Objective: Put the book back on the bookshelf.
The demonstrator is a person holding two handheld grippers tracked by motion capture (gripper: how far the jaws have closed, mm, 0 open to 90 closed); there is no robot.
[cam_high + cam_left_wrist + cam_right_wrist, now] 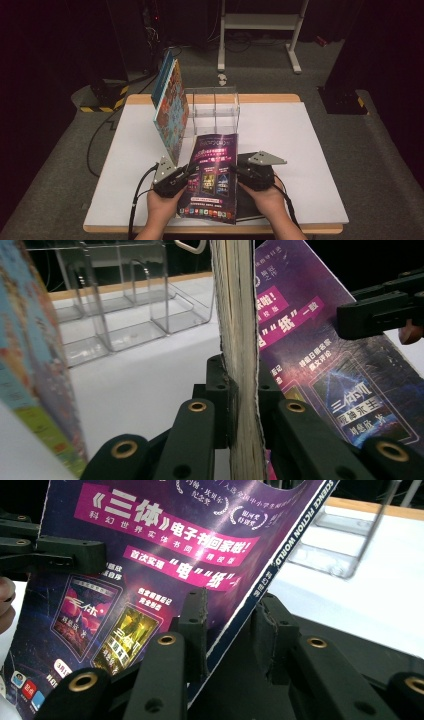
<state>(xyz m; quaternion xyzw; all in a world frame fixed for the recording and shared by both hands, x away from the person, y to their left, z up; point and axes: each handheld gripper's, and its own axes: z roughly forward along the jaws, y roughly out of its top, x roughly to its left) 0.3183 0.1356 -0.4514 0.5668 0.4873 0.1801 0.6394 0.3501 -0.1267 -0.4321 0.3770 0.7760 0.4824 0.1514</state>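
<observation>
A dark room surrounds the white counter (300,150), with a clear acrylic rack (215,107) at its far side and a colourful book (170,107) leaning up beside it. From the high view, the purple magazine (212,175) is held up between the two hands, tilted, the left claw (186,172) at its left edge and the right claw (235,172) at its right edge.

Along the left claw (239,400), the jaws are clamped tight on the magazine's (310,350) page edge, which rises straight up between them; the other claw (380,312) reaches in from beyond.

Along the right claw (230,630), the spine edge of the magazine (150,565) passes between the jaws; the left pad lies against the cover, but the right one seems to stand a little off, so I'd call it not quite gripped. The magazine looks light, floppy and glossy, likely to sag or slip; holding near the spine and mid-edge seems soundest.
</observation>
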